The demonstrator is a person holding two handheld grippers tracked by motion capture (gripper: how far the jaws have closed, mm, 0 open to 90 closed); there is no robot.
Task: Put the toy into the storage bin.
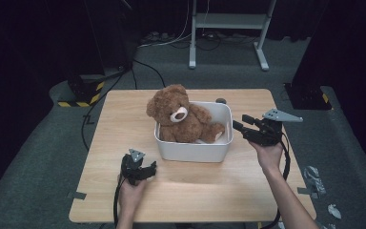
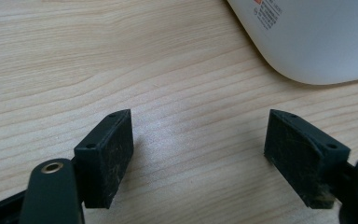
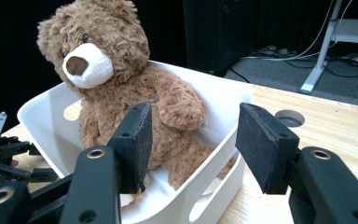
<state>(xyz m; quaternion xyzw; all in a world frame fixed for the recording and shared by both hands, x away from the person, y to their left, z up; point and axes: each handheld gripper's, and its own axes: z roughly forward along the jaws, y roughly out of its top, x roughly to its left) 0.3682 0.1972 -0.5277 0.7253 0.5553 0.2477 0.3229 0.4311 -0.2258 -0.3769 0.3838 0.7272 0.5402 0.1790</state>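
With both tongs gaping and empty, I'd pinch the soft, light teddy bear [image 3: 135,93] (seated in the white bin [image 1: 193,151]) by its near arm, just ahead of my right tongs [image 3: 191,144].

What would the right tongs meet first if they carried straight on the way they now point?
Probably the near rim of the white tub, then the teddy bear sitting inside it. The right tongs stand open, aimed over that rim at the bear's arm; depth is hard to judge.
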